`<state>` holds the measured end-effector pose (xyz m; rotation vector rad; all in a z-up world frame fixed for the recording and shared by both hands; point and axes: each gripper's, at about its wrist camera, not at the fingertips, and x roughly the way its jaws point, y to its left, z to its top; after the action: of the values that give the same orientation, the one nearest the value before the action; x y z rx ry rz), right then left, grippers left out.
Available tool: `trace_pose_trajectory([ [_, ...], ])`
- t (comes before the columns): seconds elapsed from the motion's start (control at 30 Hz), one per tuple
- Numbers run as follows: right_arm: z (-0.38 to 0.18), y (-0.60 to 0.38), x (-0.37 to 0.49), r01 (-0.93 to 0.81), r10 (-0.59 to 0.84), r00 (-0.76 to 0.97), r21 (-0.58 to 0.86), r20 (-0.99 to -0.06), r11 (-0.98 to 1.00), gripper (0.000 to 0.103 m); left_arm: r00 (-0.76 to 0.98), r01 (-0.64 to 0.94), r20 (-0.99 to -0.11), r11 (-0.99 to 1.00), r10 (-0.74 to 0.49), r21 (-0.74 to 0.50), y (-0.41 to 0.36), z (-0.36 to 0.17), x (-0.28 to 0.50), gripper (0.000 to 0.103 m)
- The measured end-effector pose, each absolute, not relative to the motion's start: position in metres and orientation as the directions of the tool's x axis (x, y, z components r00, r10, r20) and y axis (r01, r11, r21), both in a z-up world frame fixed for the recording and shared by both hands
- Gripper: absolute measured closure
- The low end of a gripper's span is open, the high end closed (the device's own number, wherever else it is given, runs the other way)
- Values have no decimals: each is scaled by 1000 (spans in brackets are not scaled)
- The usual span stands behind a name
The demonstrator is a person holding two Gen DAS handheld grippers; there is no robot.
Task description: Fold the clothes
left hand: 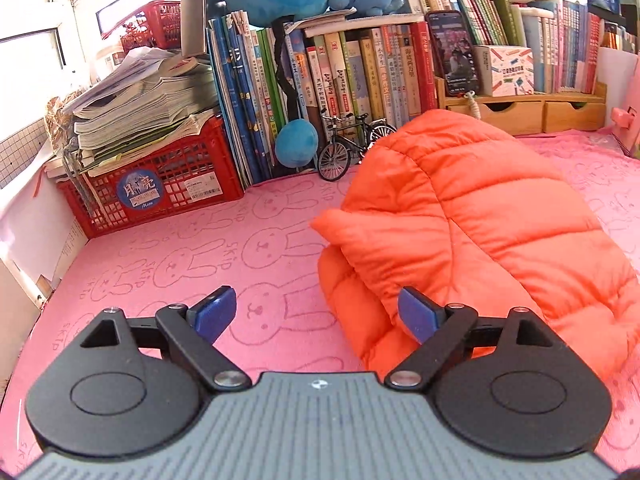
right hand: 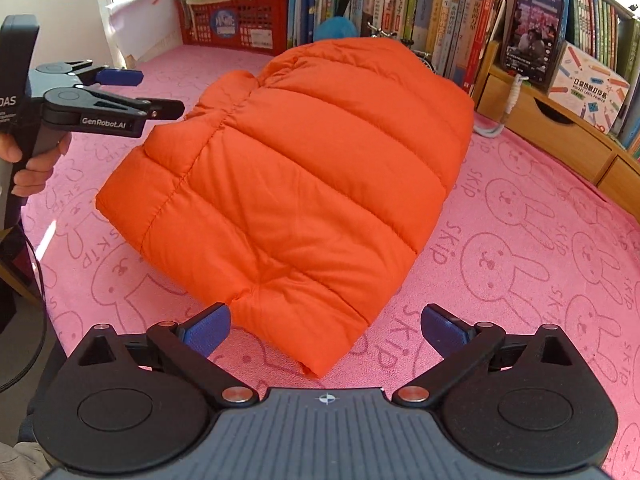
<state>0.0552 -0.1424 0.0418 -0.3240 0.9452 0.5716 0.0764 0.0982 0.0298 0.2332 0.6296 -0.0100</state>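
Observation:
An orange quilted puffer jacket (right hand: 296, 176) lies folded into a thick bundle on the pink rabbit-print cloth (right hand: 520, 240). In the left wrist view the jacket (left hand: 472, 232) fills the right half. My left gripper (left hand: 316, 312) is open at the jacket's left edge, its right blue pad (left hand: 416, 312) in front of the fabric, nothing between the pads. From the right wrist view the left gripper (right hand: 144, 92) hovers open at the jacket's far left, held by a hand (right hand: 36, 160). My right gripper (right hand: 324, 332) is open just before the jacket's near corner, holding nothing.
Along the back stand a row of books (left hand: 352, 76), a red crate (left hand: 160, 188) under stacked papers, a small model bicycle (left hand: 348, 144), a blue plush (left hand: 298, 144), a phone (right hand: 532, 32) and a wooden drawer shelf (right hand: 560, 128). Pink cloth shows left (left hand: 180, 272) and right of the jacket.

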Motion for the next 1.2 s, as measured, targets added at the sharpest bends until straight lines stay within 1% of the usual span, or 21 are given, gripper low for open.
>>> trace_pose_trajectory([
  [0.07,37,-142,52,-594,321,454,-14,-831,804,1,802,70,-591,969,86,237,93,27,61,13],
  [0.17,33,-144,46,-596,330,456,-8,-827,803,1,785,55,-611,970,104,236,89,25,47,12],
  [0.27,34,-150,43,-585,336,463,2,-820,811,1,788,50,-606,971,105,233,86,29,34,12],
  [0.3,35,-152,42,-581,338,466,5,-818,814,1,793,49,-600,969,109,241,84,30,30,10],
  [0.33,35,-153,41,-578,339,468,8,-816,816,1,799,49,-589,965,117,257,81,31,27,4],
  [0.5,29,-157,32,-565,340,470,18,-814,825,0,826,85,-553,945,111,316,64,38,9,0],
  [0.6,24,-158,27,-565,340,472,17,-813,825,0,808,113,-585,955,73,275,61,40,7,0],
  [0.8,22,-161,21,-558,341,479,20,-809,830,0,781,117,-621,964,60,240,55,35,4,0],
  [1.2,25,-166,20,-516,327,510,21,-796,856,0,714,151,-700,979,-12,138,46,24,1,0],
])
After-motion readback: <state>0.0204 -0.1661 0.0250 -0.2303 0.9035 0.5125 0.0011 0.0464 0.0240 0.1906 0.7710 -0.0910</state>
